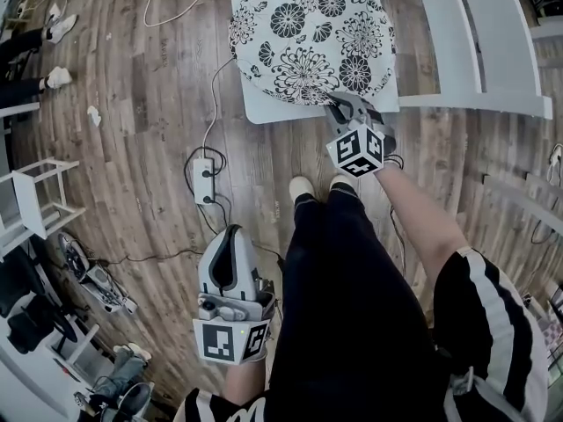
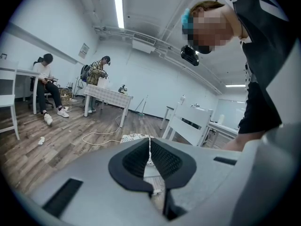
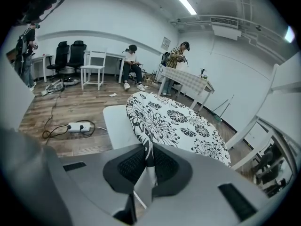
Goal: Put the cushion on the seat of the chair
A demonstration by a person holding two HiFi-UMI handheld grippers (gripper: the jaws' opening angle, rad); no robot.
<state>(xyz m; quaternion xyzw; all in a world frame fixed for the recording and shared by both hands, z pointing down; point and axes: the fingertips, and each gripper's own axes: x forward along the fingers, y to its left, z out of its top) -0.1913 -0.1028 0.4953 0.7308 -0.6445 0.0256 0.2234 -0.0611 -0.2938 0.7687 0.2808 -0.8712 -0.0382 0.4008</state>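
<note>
Right arm stretched forward, left arm tucked low
The right gripper [image 1: 339,106] angles down, jaws pinched on the cushion's [image 1: 308,33] edge. The left gripper [image 1: 230,238] hangs beside the thigh, jaws together, empty.

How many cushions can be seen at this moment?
1. The floral cushion lies over the white chair seat, its near edge pinched in the right gripper. No other shows; some may be hidden.

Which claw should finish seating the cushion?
Right. The right claw is shut on the near edge of the cushion at the chair seat; the left claw hangs shut and empty by the person's leg.
</note>
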